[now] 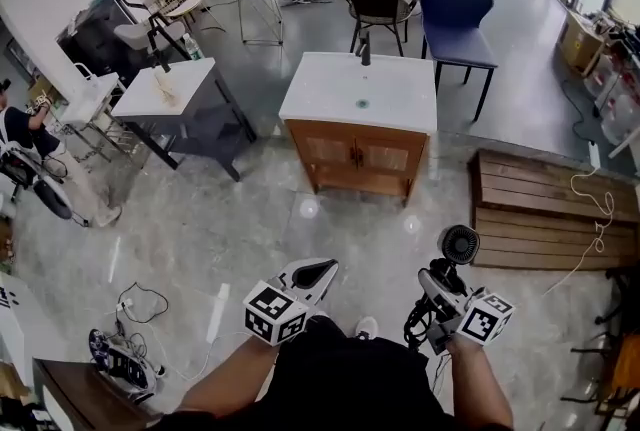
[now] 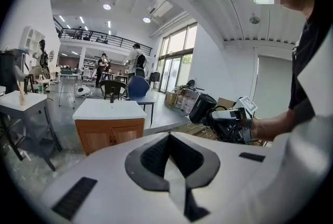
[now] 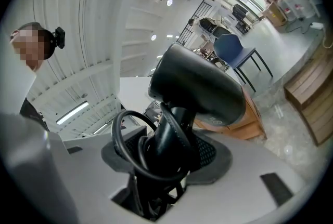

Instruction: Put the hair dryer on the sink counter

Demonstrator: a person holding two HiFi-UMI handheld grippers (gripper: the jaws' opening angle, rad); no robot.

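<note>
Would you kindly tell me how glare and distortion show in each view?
Head view: lamp glare on the floor before the sink counter. Left gripper view: dark round vignette, bright windows. Right gripper view: hair dryer looms large, ceiling lines curve.

Smooth black plastic hair dryer (image 3: 200,88), wooden cabinet (image 1: 358,159)

Bright, even daylight from tall windows (image 2: 177,56) and ceiling lights (image 2: 106,7); glare spots on the glossy floor (image 1: 250,229). Gripper views bend strongly, with black vignetted edges and blurred foregrounds.
</note>
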